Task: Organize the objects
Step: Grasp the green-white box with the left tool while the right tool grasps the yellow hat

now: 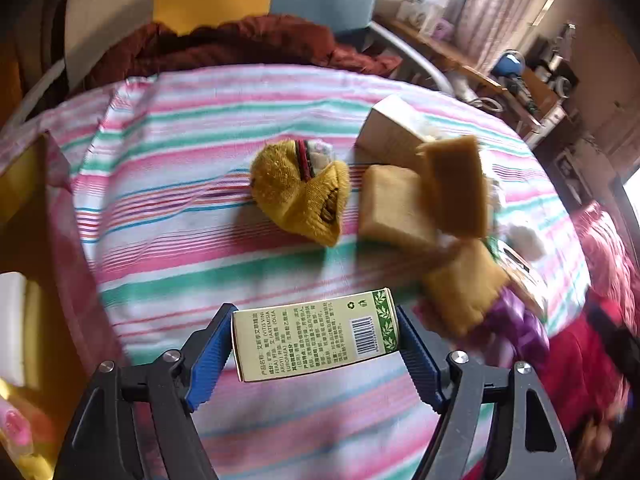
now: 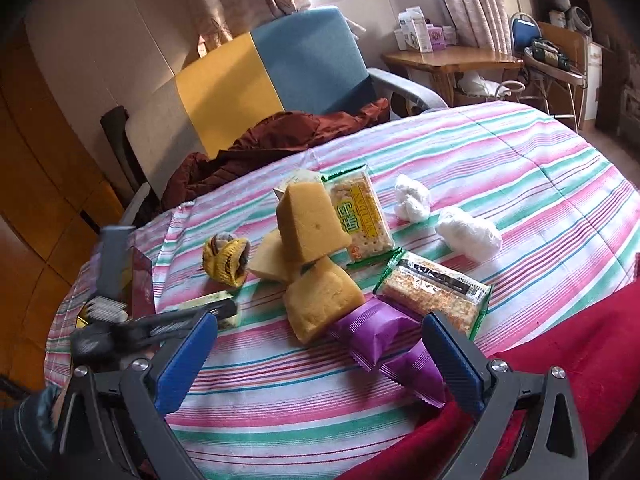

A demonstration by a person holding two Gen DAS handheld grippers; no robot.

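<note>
The left hand-held gripper (image 1: 316, 344) spans a green box (image 1: 316, 338) lying lengthwise between its blue pads (image 1: 212, 354). Both pads sit at the box's ends, but firm pressure cannot be told from the pictures. The box is low over the striped table (image 1: 168, 216), at its near edge.

Beyond it lie a yellow sock (image 1: 300, 190), rolled into a ball, and three sponges (image 1: 394, 210) piled together, the top one tilted against a white carton (image 1: 390, 128).

The right hand-held gripper (image 2: 316, 354) hovers with jaws wide apart and nothing between its pads. Purple packets (image 2: 372, 330) lie just ahead of it, touching the nearest sponge. Two cracker packs (image 2: 360, 216) lie behind and to the right of the sponges, and two white wads (image 2: 468, 234) rest farther right, apart from the rest. A red cloth (image 2: 560, 344) covers the table's near right corner.
</note>
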